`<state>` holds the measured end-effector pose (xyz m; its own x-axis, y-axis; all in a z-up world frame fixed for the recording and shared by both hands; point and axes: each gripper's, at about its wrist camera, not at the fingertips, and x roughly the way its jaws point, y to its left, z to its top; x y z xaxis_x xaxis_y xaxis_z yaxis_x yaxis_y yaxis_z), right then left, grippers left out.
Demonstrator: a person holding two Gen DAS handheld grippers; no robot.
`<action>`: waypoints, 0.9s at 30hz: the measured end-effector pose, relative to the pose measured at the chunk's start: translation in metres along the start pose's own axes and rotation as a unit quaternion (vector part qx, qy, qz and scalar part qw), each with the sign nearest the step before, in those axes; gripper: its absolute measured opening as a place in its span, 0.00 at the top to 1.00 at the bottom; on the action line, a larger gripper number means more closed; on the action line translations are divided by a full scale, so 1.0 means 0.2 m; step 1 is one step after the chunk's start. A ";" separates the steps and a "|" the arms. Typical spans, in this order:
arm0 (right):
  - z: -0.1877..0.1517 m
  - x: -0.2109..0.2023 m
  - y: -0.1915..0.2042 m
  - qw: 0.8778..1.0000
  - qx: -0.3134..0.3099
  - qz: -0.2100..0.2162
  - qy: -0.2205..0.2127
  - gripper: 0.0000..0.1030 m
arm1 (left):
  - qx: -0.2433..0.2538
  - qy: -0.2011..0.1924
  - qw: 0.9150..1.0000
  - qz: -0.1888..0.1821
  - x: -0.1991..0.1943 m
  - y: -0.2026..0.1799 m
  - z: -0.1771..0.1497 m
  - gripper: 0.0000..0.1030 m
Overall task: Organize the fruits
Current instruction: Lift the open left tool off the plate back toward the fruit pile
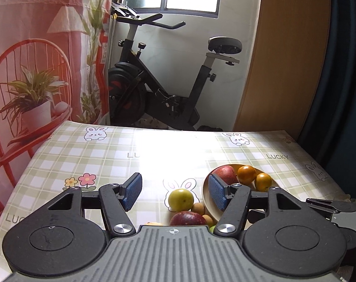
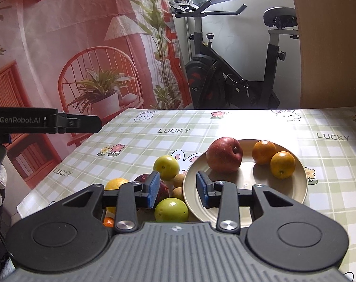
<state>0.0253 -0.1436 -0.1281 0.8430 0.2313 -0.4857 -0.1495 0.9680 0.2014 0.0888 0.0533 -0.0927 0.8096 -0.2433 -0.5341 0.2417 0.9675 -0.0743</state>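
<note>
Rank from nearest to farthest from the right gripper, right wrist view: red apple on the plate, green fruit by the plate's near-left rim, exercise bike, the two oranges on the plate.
1. Green fruit, just below the right gripper, left of the plate.
2. Red apple, plate's back left.
3. Two oranges, plate's right; too close to rank between them.
4. Exercise bike, beyond the table.

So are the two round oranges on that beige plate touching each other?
Cannot tell. In the right wrist view, the nearer orange overlaps the farther orange on the beige plate, so no gap shows, but the overlap could be depth alone.
</note>
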 end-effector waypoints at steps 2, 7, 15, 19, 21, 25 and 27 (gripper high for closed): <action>-0.02 0.00 0.00 1.000 -0.002 -0.002 0.002 0.64 | -0.002 0.003 1.000 0.003 -0.01 0.00 -0.02 0.37; -0.06 0.02 0.00 1.000 -0.003 -0.003 0.015 0.64 | -0.009 0.010 1.000 0.008 -0.02 0.03 -0.08 0.37; -0.09 0.04 0.00 1.000 -0.006 -0.003 0.025 0.64 | -0.012 0.015 1.000 0.007 -0.03 0.03 -0.13 0.37; -0.11 0.05 -0.01 1.000 -0.004 -0.004 0.030 0.64 | -0.012 0.017 1.000 0.006 -0.02 0.03 -0.14 0.37; -0.11 0.06 -0.02 1.000 -0.002 -0.004 0.031 0.64 | -0.012 0.019 1.000 0.005 -0.02 0.03 -0.14 0.37; -0.12 0.06 -0.02 0.999 -0.001 -0.004 0.032 0.64 | -0.010 0.022 1.000 0.002 -0.01 0.03 -0.14 0.37; -0.12 0.06 -0.02 0.999 -0.001 -0.004 0.032 0.64 | -0.009 0.023 1.000 0.001 -0.01 0.02 -0.14 0.37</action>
<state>0.0237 -0.1425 -0.1551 0.8093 0.2294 -0.5407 -0.1440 0.9700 0.1960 0.0732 0.0602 -0.1165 0.7845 -0.2383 -0.5725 0.2300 0.9692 -0.0883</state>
